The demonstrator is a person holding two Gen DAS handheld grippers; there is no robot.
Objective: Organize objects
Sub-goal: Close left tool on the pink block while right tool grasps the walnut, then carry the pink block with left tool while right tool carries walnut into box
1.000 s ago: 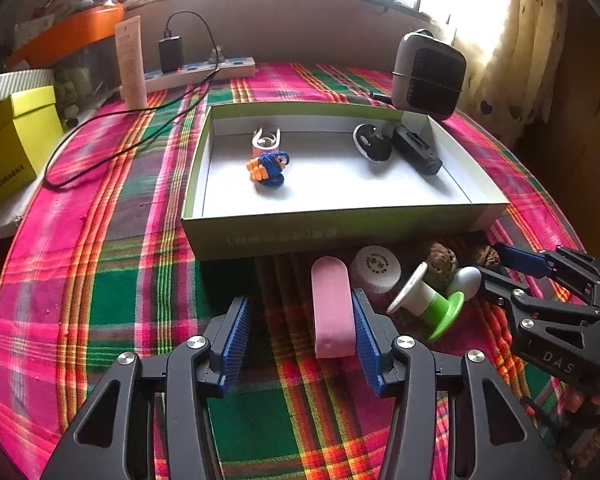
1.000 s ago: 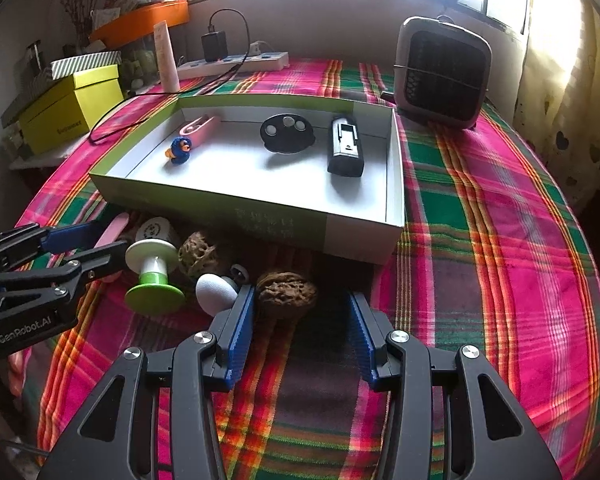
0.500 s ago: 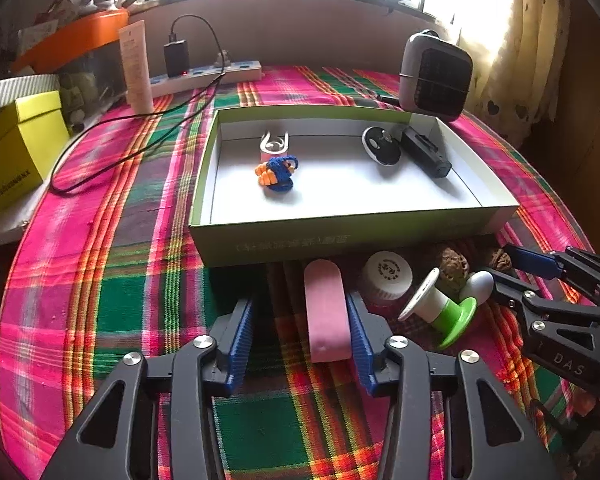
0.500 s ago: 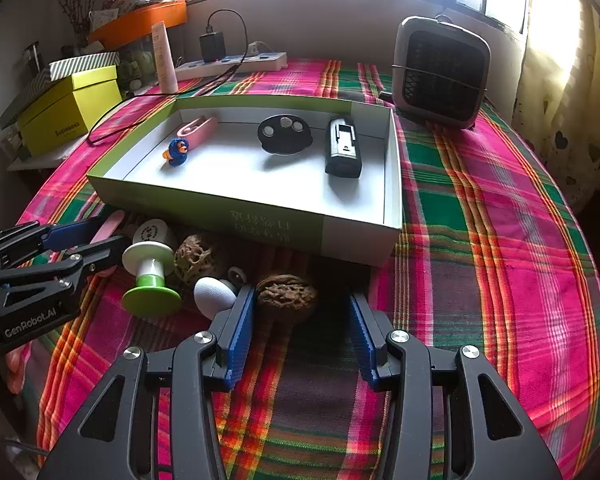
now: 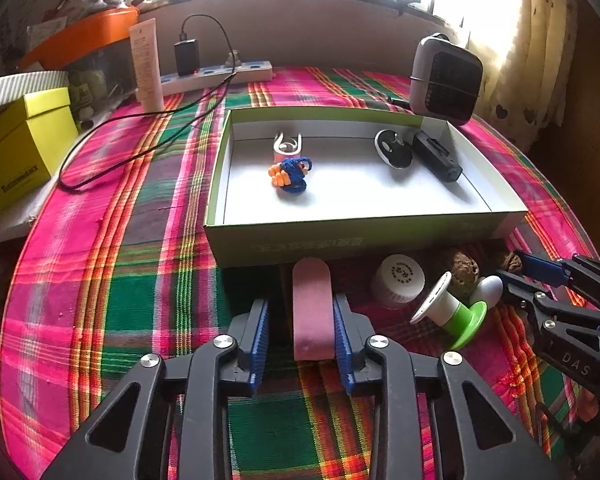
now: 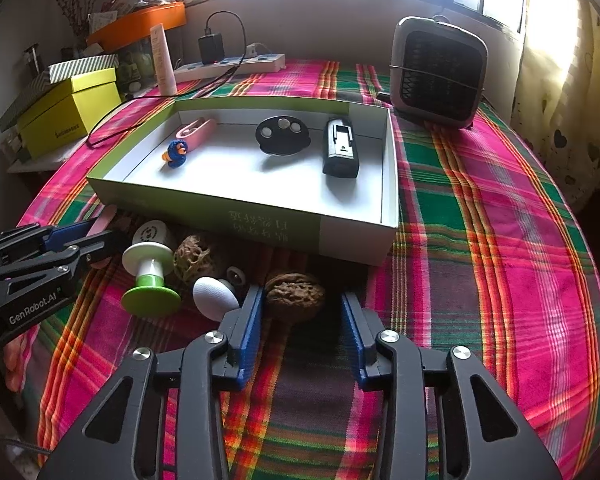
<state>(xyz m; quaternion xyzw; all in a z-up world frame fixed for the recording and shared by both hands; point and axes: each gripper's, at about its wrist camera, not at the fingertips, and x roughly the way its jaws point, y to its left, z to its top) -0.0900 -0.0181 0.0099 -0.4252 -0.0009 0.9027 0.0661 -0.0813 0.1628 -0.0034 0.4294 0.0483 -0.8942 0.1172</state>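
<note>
A flat pink bar (image 5: 312,312) lies on the plaid cloth just in front of the green box (image 5: 340,236). My left gripper (image 5: 300,302) straddles it with its jaws closing: the right pad touches the bar, the left pad stands off. A brown walnut (image 6: 296,296) sits between the closing jaws of my right gripper (image 6: 301,295), touching the left pad, with a gap on the right. Between the two grippers lie a white cap (image 5: 398,280), a green-and-white spool (image 6: 150,276), a white egg shape (image 6: 214,298) and a wrinkled nut (image 6: 192,258).
Inside the box lie a blue-and-orange knitted toy (image 5: 292,172), a pink clip (image 5: 286,146), a black disc (image 6: 282,136) and a black device (image 6: 340,152). Behind it stand a small heater (image 6: 438,72), a power strip (image 6: 236,66), a tube (image 6: 164,60) and a yellow box (image 6: 68,112).
Both grippers' jaws have narrowed, the left around the pink bar and the right around the walnut. Neither hand has shifted, and the objects lie where they were.
</note>
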